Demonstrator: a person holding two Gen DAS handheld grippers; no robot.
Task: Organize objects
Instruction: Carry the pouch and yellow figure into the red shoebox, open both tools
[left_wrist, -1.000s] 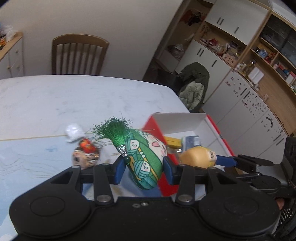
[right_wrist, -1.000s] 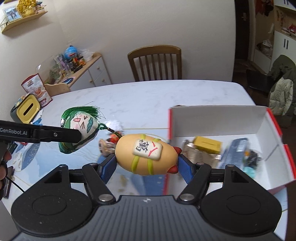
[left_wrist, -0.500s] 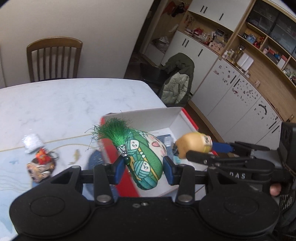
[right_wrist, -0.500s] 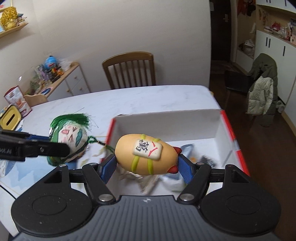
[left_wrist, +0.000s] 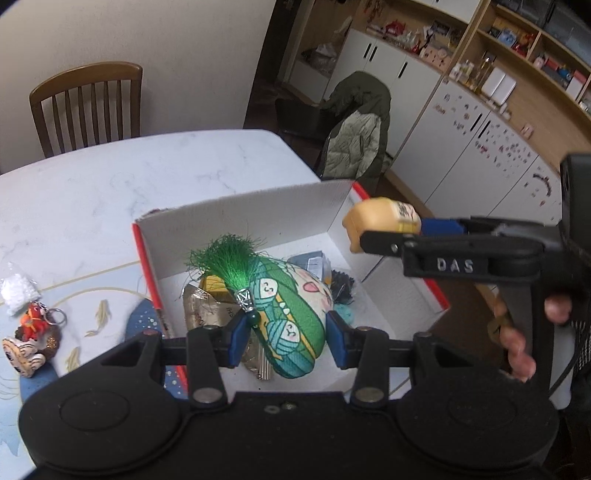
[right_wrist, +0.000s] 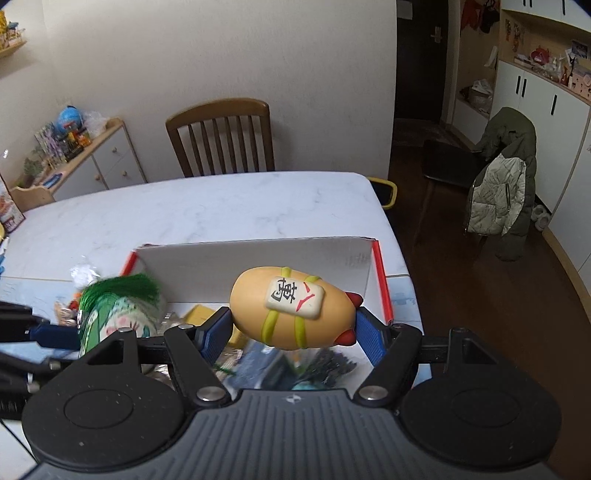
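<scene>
The green-and-cream stuffed fabric pouch with a green silk tassel and a silver bead (left_wrist: 291, 314) is clamped between the blue pads of the left gripper (left_wrist: 283, 339), hanging over the open white cardboard box with red edges (left_wrist: 243, 218); in the left wrist view the pouch sits at the centre, with the tassel pointing toward 11 o'clock. The yellow-tan egg-shaped rubber toy with a white mahjong tile strapped on by yellow bands and small red feet (right_wrist: 291, 308) is pinched across its long axis by the right gripper (right_wrist: 293, 332), whose jaws stand fairly wide around it, and it too hangs above the box interior.

Inside the box several things already lie on the floor: a yellow packet (left_wrist: 212, 284), a crinkled gold-brown foil wrapper (left_wrist: 201, 310), a dark blue-grey packet (left_wrist: 314, 260) and a dark frilly item with something teal beside it (left_wrist: 341, 286). So part of the sorting looks done.

Left out on the white marble-pattern table (left_wrist: 110, 184), toward 9 o'clock of the box in the left wrist view, are a red-orange figure keychain resting on a round patterned charm (left_wrist: 31, 332) and a small white crinkled bag (left_wrist: 18, 291).

My judgement: the task is well past half; both held toys need only lowering and release, and then the keychain and white bag remain
</scene>
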